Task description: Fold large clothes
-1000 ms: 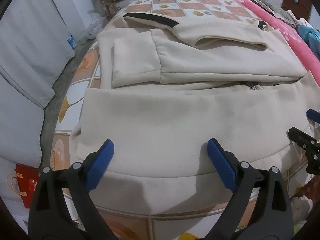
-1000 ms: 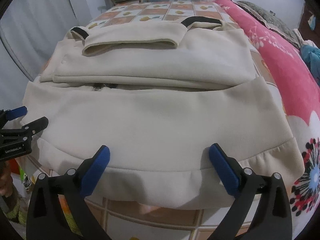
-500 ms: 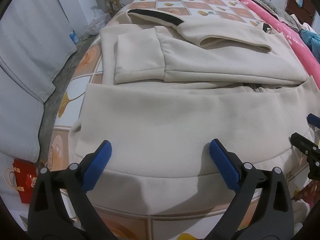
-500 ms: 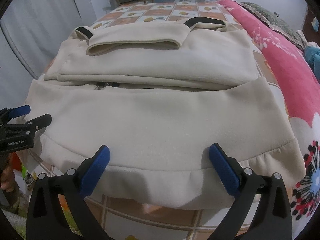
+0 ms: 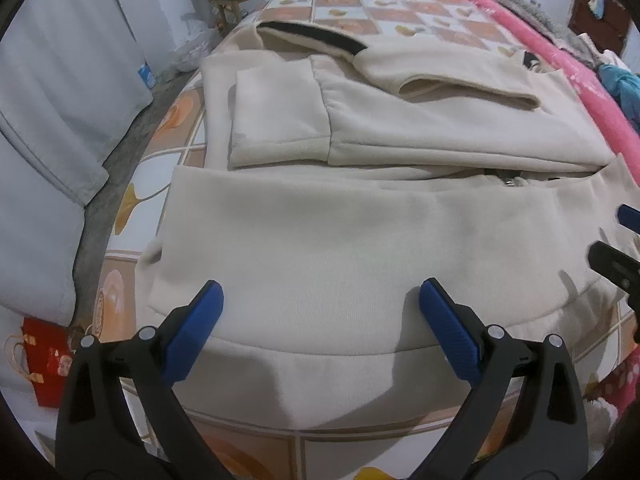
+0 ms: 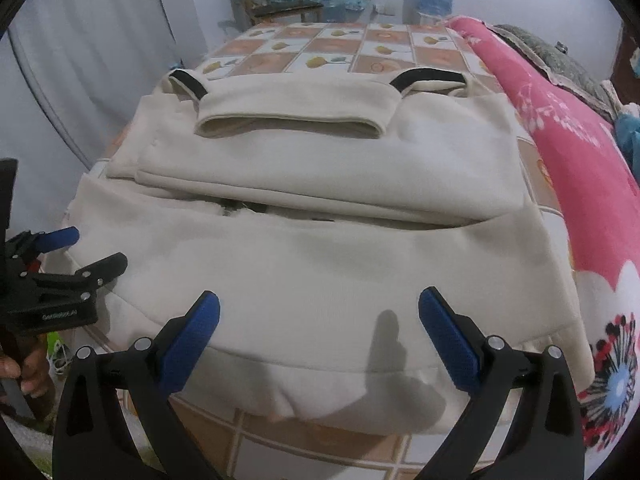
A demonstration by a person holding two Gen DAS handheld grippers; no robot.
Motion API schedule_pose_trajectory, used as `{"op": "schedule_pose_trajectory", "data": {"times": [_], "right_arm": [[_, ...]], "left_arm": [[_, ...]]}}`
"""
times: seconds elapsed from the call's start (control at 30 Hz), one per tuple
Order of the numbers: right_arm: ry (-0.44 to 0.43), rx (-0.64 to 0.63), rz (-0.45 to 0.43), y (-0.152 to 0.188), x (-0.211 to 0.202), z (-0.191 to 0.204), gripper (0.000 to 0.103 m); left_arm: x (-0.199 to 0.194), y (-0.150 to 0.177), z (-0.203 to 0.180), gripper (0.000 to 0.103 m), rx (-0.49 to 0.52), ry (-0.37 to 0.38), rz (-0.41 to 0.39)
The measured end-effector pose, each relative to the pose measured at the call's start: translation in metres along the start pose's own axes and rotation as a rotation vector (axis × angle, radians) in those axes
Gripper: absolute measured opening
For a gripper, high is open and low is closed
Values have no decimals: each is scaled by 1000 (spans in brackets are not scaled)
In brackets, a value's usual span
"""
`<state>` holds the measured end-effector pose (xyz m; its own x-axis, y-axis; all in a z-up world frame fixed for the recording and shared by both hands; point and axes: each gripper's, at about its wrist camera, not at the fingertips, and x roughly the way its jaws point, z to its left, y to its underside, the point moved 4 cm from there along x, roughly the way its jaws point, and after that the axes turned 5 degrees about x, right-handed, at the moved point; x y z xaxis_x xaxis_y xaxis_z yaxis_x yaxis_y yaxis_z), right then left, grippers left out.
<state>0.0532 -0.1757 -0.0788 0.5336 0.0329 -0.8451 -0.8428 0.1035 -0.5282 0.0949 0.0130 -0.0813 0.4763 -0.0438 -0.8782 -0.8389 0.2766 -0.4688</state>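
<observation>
The cream jacket (image 5: 360, 240) lay partly folded on the bed (image 6: 328, 52), hem nearest, pink blanket (image 6: 568, 152) alongside; the left gripper (image 5: 320, 304) and right gripper (image 6: 320, 312) hovered over the hem, fingers spread, gripping nothing.

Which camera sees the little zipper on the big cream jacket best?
The left wrist view. There the zipper shows as a small metal pull peeking from under the folded top layer of the cream jacket. In the right wrist view the zipper is only a dark, shadowed slit, so its shape is hard to make out.
</observation>
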Motion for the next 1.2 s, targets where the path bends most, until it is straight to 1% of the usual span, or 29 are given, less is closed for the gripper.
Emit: {"op": "schedule_pose_trajectory", "data": {"times": [0.03,0.07,0.17,0.2,0.23,0.27,0.3,0.4,0.43,0.5,0.53,0.57,0.6,0.67,0.7,0.77,0.87,0.97,1.07,1.1,1.2], "right_arm": [[0,-1,6,0,3,1,97],[3,-2,13,2,7,1,97],[12,-4,50,9,19,-1,97],[10,-2,51,10,20,-2,97],[5,-2,41,11,19,-2,97],[4,-5,42,11,19,-2,97],[3,-6,42,11,19,-2,97],[2,-13,41,11,20,-2,97],[2,-16,41,11,20,-1,97],[2,-19,41,11,20,-1,97],[1,-19,42,11,20,-1,97],[1,-18,42,11,20,0,97],[1,-18,43,10,20,-1,97],[1,-18,42,10,21,-1,97],[1,-17,43,10,21,0,97],[1,-18,42,10,21,0,97],[-1,-16,43,10,20,0,97],[0,-20,42,10,20,-1,97],[-2,-23,43,10,20,-1,97],[-2,-23,46,10,21,-1,97],[-2,-26,54,8,21,0,97]], "left_arm": [[-4,1,1,95,5,10,-25],[-12,2,4,95,12,21,-66],[-28,7,16,95,6,23,-148],[-33,9,22,95,-1,20,-164],[-37,12,29,93,-11,26,-180],[-41,14,36,88,-20,33,-193],[-43,15,42,86,-31,32,-199],[-38,16,61,74,-75,36,-183],[-36,15,66,68,-95,41,-176],[-30,13,78,60,-137,65,-169],[-25,11,84,54,-159,83,-158],[-21,10,86,50,-171,101,-146],[-17,10,88,49,-178,109,-132],[-5,11,92,39,-202,110,-93],[-2,12,94,37,-218,133,-84],[-1,13,97,35,-246,164,-85],[-7,13,98,35,-236,195,-111],[5,11,100,35,-240,189,-65],[5,6,98,36,-240,191,-63],[3,6,98,35,-237,206,-72],[-8,5,90,36,-198,254,-129]]}}
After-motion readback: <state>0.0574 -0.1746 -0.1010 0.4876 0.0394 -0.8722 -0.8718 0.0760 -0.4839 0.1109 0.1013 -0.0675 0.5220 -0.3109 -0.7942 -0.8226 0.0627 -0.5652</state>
